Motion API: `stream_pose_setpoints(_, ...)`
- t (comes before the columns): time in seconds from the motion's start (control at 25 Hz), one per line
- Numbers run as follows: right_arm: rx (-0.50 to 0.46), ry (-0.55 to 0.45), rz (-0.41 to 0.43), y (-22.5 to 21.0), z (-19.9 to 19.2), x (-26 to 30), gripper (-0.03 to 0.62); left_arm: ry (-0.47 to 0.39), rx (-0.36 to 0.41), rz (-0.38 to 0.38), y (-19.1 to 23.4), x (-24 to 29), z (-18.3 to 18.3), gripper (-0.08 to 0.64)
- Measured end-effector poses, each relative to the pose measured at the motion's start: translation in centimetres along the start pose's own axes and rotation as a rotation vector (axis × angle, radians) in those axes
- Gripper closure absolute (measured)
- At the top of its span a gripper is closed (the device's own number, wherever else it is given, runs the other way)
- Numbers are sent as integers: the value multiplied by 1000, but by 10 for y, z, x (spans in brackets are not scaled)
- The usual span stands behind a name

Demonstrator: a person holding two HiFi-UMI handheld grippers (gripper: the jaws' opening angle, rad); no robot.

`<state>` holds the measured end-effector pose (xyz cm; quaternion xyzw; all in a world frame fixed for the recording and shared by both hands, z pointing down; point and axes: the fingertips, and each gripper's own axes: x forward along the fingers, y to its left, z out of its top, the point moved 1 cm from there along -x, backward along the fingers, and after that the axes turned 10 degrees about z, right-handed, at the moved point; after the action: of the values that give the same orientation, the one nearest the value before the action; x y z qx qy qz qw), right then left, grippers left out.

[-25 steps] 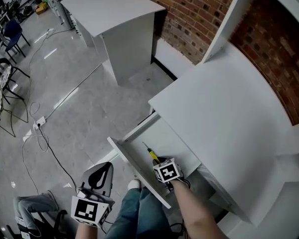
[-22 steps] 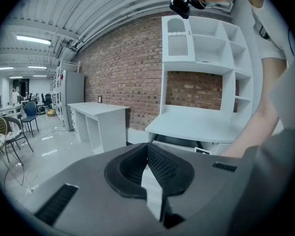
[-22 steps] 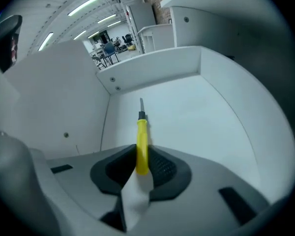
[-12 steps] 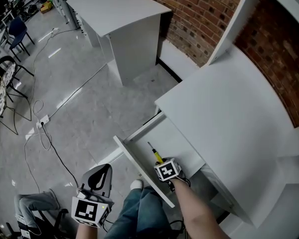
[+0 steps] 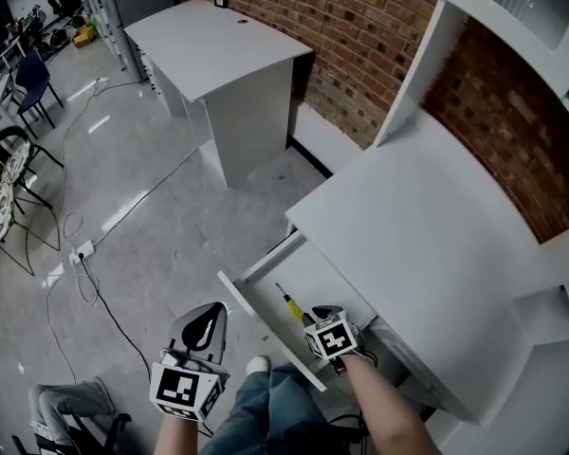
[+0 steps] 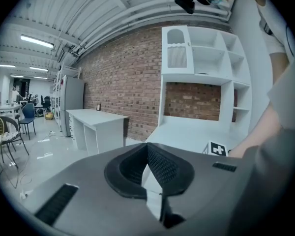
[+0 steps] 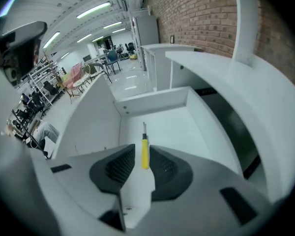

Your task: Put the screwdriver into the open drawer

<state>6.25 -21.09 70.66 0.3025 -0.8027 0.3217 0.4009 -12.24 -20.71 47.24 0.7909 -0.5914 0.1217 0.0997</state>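
Yellow-handled screwdriver [image 5: 291, 303] lay flat in the open drawer [image 5: 266, 322], so we kept right gripper [image 7: 143, 150] empty above it, jaws apart but just narrowing. Left gripper [image 6: 147, 150] was closed, idle.

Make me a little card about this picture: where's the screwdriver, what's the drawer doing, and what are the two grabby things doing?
Drawer: pulled open under the white desk.
Screwdriver: yellow handle, lying loose on the drawer bottom.
Right gripper: over the drawer, jaws apart, just been closing a little; the screwdriver shows through the gap, ungripped.
Left gripper: beside the drawer, over the room floor, jaws together, empty.
Job: screwdriver already in the drawer.
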Motion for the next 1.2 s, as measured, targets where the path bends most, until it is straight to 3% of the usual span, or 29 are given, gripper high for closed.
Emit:
stream_pose_setpoints(0.28, -78, -145, -18, 20, 42, -82, 573, -79, -13, 2, -1, -6, 34, 546)
stream_pose_setpoints(0.68, -274, -280, -76, 55, 90, -182, 581, -153, -39, 24, -1, -13, 63, 546)
stream_pose_setpoints(0.8, -242, -370, -143, 58, 101, -210, 581, -177, -39, 25, -3, -13, 74, 546)
stream_pose_setpoints(0.96, -157, -541, -161, 61, 115, -245, 581, -203, -29, 12, -8, -12, 89, 546)
stream_pose_setpoints(1.2, -164, -697, -222, 60, 132, -289, 581, -254, -1, -12, -16, -12, 112, 546)
